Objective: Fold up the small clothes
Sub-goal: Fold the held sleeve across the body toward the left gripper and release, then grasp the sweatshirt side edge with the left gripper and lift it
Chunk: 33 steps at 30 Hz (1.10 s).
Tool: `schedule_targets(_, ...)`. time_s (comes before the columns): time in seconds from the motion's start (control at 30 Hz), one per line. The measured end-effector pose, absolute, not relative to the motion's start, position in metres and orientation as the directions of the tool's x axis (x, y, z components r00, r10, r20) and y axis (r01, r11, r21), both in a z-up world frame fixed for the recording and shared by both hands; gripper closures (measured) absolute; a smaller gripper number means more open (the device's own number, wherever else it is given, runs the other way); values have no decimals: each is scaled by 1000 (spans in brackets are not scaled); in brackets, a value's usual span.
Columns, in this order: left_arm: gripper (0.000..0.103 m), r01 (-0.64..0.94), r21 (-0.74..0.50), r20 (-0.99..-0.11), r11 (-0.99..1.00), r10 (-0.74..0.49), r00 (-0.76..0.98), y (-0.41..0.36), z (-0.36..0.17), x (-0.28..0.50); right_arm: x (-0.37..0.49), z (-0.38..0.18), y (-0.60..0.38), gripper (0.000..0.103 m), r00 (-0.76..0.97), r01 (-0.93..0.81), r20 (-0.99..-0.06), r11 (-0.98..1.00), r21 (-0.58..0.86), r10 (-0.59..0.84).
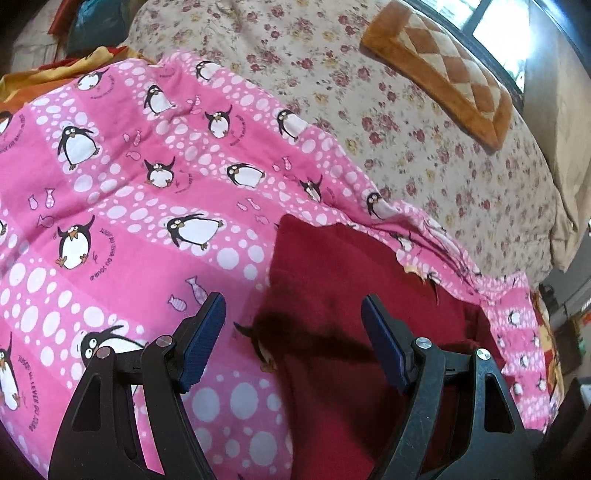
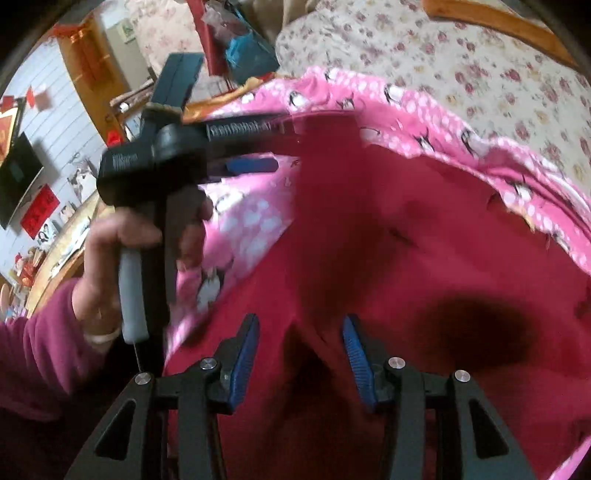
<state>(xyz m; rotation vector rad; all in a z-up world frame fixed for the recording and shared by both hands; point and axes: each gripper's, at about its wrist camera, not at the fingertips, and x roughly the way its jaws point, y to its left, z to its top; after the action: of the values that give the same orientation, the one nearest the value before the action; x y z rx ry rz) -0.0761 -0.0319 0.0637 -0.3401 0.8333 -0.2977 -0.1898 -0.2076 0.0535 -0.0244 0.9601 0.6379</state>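
Note:
A dark red garment (image 1: 343, 295) lies on a pink penguin-print blanket (image 1: 122, 192) on the bed. My left gripper (image 1: 291, 306) is open, hovering over the garment's left edge with nothing between its blue pads. In the right wrist view the red garment (image 2: 406, 229) fills the middle. My right gripper (image 2: 299, 325) is open just above a raised fold of it. The left gripper (image 2: 251, 162) also shows there, held by a hand at the left, its fingers reaching over the garment's far left edge.
A floral bedsheet (image 1: 424, 155) covers the bed beyond the blanket. An orange checked cushion (image 1: 447, 74) lies at the far right by a window. Orange and teal fabrics (image 1: 85, 33) are piled at the far left. Room furniture and a wall (image 2: 48, 122) lie left of the bed.

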Motion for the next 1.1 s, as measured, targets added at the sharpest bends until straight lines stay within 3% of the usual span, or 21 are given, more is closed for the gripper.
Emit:
schedule_targets(0.27,27,116,-573,-627,812,-525,575,-10,71,-95,-222,66,-261,56,464,-390,-741,863,320,485)
schedule_targets(0.37,27,106,-569,-627,816,-513,586,-7,78,-100,-233,71,-282,51,491,-340,-741,884,321,458)
schedule_targets(0.57,27,123,-538,-710,834,-527,467,-28,58,-111,-248,71,-332,47,542,-210,-750,925,315,379)
schedule_targets(0.73,27,133,-568,-693,812,-559,455,-31,61,-125,-256,64,-370,42,553,-96,-764,937,336,331)
schedule_targets(1.1,26,-21,-710,-623,704,-614,485,6,50,-119,-257,63,-370,42,555,-107,-757,932,345,344)
